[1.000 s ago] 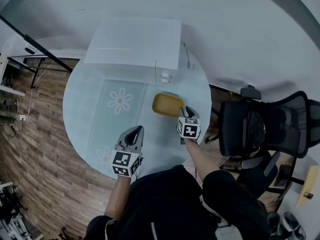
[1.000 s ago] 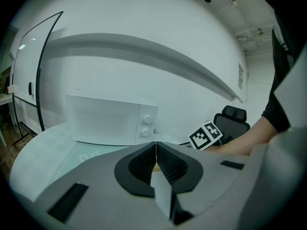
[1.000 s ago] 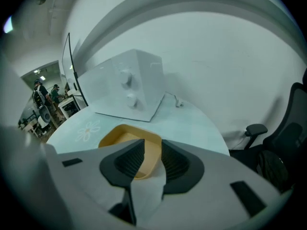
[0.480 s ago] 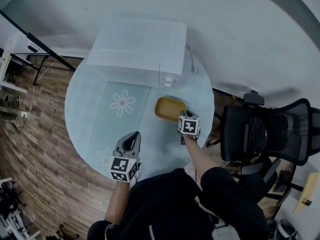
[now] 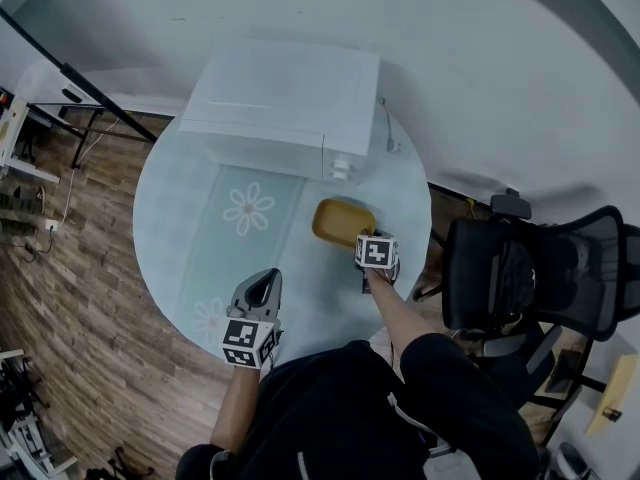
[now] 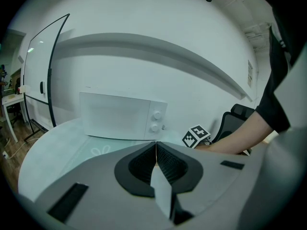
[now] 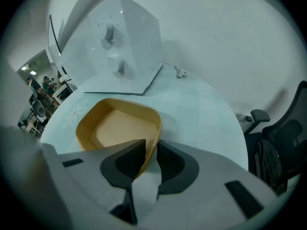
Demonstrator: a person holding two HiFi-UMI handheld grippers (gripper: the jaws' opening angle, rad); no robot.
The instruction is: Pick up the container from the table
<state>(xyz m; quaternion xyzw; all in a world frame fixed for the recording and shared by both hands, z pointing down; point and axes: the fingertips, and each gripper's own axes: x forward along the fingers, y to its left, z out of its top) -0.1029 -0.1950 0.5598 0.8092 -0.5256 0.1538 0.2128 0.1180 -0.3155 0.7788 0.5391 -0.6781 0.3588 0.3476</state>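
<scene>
right tool point(image 7: 151, 146): has slid forward, jaws now astride and seemingly pinching container point(image 7: 115, 128) near rim | container: resting on desk point(image 5: 175, 218) toward right edge, before microwave point(image 5: 285, 98) | left tool point(image 6: 156, 150): jaws together, idle at near edge | grip looks set, lift pending

The microwave point(image 5: 285, 98) blocks the upper part of the round table point(image 5: 165, 218) in the head view, and only a narrow strip of bare tabletop separates it from the yellow container point(image 5: 340, 220) just below its control-panel corner. The container's lower right corner is taken by the right gripper point(image 5: 364, 234), jaws closed on its wall, while its left side lies open toward the flowered mat point(image 5: 235, 233). The left gripper point(image 5: 264, 281), jaws together, has open tabletop ahead at lower middle, and the office chair point(image 5: 520, 273) crowds the table's right edge.
</scene>
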